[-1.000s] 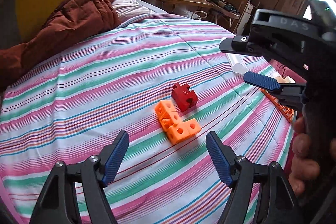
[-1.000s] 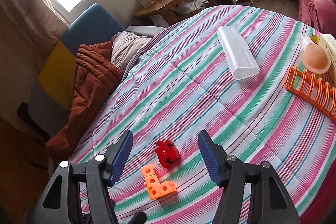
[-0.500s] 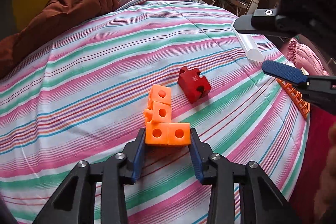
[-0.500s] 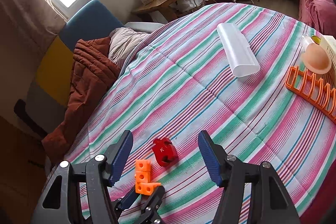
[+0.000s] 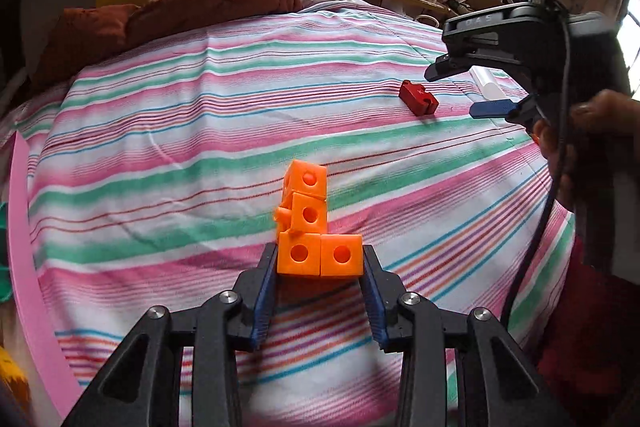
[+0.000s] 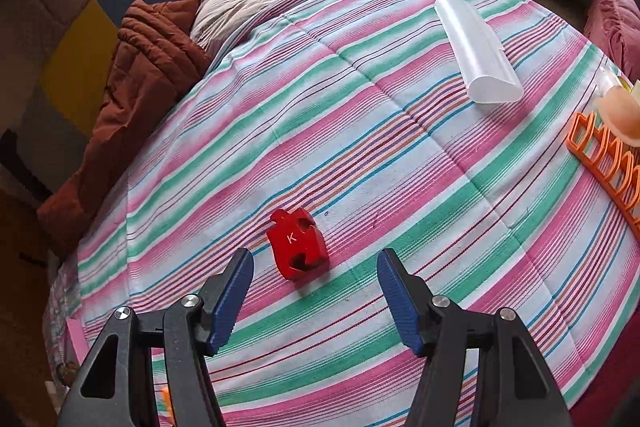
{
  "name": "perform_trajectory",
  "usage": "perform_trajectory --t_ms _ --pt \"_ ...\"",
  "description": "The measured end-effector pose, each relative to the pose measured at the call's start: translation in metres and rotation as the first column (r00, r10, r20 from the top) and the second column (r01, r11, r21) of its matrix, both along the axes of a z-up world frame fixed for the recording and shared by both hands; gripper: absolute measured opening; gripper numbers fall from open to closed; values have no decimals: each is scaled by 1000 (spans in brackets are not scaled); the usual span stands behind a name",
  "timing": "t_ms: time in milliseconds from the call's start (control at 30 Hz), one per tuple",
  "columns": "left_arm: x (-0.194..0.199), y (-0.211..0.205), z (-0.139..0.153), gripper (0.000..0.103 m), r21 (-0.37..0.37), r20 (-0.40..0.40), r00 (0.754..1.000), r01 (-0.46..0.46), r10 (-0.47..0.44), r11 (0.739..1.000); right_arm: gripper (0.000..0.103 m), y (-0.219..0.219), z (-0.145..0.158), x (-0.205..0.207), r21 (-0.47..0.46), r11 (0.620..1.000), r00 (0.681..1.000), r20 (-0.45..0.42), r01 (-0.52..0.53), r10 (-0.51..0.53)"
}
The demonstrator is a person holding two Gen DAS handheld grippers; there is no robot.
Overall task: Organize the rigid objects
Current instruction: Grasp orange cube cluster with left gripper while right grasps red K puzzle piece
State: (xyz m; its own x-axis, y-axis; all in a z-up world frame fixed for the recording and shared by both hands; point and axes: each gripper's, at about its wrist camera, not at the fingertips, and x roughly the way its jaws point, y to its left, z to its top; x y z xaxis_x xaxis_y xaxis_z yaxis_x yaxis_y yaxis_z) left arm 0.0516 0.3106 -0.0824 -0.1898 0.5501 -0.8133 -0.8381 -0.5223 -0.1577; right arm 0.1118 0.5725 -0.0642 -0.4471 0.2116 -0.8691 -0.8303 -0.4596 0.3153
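My left gripper [image 5: 319, 263] is shut on an orange L-shaped piece of linked cubes [image 5: 310, 227] and holds it above the striped bedspread. A red puzzle-shaped block marked K [image 5: 418, 98] lies on the bedspread further off to the right. In the right wrist view the same red block [image 6: 298, 245] lies just ahead of my right gripper [image 6: 314, 287], which is open and empty, a little above the bed. The right gripper also shows in the left wrist view [image 5: 472, 91], close to the red block.
A clear plastic case [image 6: 476, 51] lies far right on the bedspread. An orange rack [image 6: 608, 163] with a peach round object [image 6: 618, 115] sits at the right edge. A brown quilt [image 5: 188, 3] is heaped at the headboard. A pink rim [image 5: 28, 267] shows at the left.
My left gripper closed on the orange cube piece, lifted it and carried it left, away from the red block. My right gripper moved closer to the red block and stayed open.
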Motion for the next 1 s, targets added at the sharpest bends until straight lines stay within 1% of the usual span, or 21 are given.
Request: perform_trajectory --t_ms 100,167,267,400,567,600,633,667,700,767,833,867,933,1000 --pt "3 -10 1 40 15 16 1000 -9 8 1000 65 -4 -5 -10 21 999 998 54 -38 36" --pt "5 -14 1 40 22 23 1000 -12 11 1000 65 -7 -7 -16 52 997 994 94 -64 59" --pt "7 -20 2 40 28 25 1000 -13 13 1000 65 -10 -10 -23 80 992 988 128 -94 83" --pt "10 -28 2 40 35 28 999 -19 18 999 65 -12 -16 -34 109 983 974 191 -148 126" --pt "11 -30 1 40 37 25 999 -28 27 999 65 -10 -19 -48 161 970 963 229 -183 144" --pt "12 -29 1 40 35 21 999 -29 28 999 63 -9 -21 -50 159 968 960 233 -195 155" --pt "12 -28 1 40 32 17 999 -29 28 999 41 -9 -24 -52 134 968 957 229 -214 180" --pt "13 -28 1 40 32 13 1000 -29 29 999 32 -11 -25 -55 127 964 951 237 -232 197" --pt "13 -28 0 40 32 11 999 -30 30 999 32 -16 -23 -57 157 954 944 257 -254 209" --pt "14 -27 0 39 30 5 1000 -31 30 999 32 -26 -22 -63 119 942 935 211 -314 285" --pt "14 -27 0 39 29 0 1000 -28 28 999 32 -41 -22 -74 105 909 905 193 -403 379" --pt "13 -28 1 39 31 2 1000 -30 30 999 33 -49 -25 -80 81 886 880 188 -457 437" --pt "12 -30 2 39 31 10 999 -36 36 999 36 -67 -26 -87 122 842 839 241 -525 488" --pt "13 -32 4 39 25 10 999 -44 44 999 36 -73 -27 -88 144 826 827 256 -545 501"
